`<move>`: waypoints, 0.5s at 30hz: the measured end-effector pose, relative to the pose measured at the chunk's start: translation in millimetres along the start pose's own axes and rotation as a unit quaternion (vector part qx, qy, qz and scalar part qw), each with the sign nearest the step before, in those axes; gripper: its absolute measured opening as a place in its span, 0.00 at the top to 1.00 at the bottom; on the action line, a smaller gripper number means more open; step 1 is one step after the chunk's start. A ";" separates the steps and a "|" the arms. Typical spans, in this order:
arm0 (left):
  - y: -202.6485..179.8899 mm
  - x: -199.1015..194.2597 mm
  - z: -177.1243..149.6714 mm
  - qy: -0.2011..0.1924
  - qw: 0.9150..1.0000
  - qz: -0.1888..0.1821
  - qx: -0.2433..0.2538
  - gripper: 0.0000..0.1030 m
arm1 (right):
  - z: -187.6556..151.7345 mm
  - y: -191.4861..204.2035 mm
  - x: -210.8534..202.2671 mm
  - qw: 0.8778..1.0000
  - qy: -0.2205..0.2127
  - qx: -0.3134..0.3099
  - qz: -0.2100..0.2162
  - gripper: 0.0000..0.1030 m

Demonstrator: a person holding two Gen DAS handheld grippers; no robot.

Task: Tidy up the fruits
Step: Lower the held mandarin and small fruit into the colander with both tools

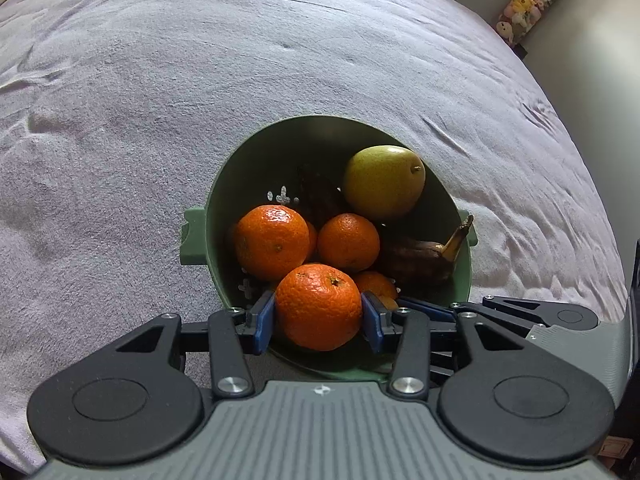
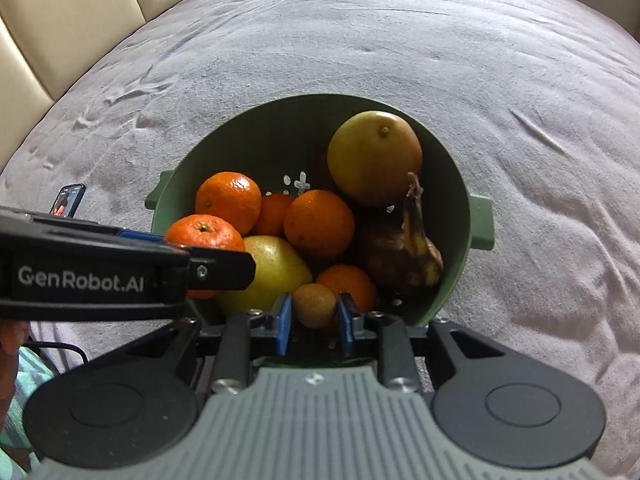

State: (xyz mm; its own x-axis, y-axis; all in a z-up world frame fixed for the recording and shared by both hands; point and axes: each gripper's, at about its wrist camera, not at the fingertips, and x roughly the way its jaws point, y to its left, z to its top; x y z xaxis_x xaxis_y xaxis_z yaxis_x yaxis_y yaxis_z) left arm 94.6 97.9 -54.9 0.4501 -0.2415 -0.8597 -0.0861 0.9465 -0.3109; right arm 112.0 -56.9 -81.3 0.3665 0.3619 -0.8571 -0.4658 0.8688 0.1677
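A green colander bowl [image 1: 224, 184] [image 2: 260, 136] sits on a grey blanket and holds several tangerines, pears and a browned banana [image 1: 432, 256] [image 2: 408, 248]. My left gripper [image 1: 319, 316] is shut on a tangerine [image 1: 319, 306] at the bowl's near rim; the same gripper reaches in from the left in the right wrist view, with that tangerine [image 2: 204, 232] partly hidden. My right gripper [image 2: 315, 320] is shut on a small brown kiwi [image 2: 315, 305] just inside the near rim. A yellow-green pear [image 1: 384, 182] [image 2: 374, 156] lies at the bowl's back right.
The grey blanket [image 1: 160, 100] [image 2: 520, 120] spreads around the bowl. A phone [image 2: 68, 200] lies on it left of the bowl. A cream padded headboard [image 2: 60, 12] stands at the far left. A tube of plush toys [image 1: 528, 0] hangs on the wall at the far right.
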 end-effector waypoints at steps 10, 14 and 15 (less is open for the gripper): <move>-4.8 -8.0 1.3 -0.026 1.000 -0.008 0.014 0.51 | -0.7 -10.2 -18.1 0.999 -0.029 0.029 0.008 0.64; -5.5 -18.0 7.4 -0.052 0.999 -0.015 0.010 0.51 | 0.9 -13.4 -35.2 0.997 -0.067 0.036 0.024 0.64; -5.3 -20.3 10.2 -0.057 0.998 -0.016 0.008 0.51 | 1.4 -14.1 -39.0 0.996 -0.077 0.037 0.023 0.64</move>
State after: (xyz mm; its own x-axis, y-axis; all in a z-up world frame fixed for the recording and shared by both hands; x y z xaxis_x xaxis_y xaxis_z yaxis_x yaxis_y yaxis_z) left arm 95.0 100.0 -31.7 0.5501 -0.2472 -0.7977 -0.0564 0.9420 -0.3309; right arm 105.3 -82.8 -49.6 0.4683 0.4453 -0.7632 -0.4271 0.8702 0.2456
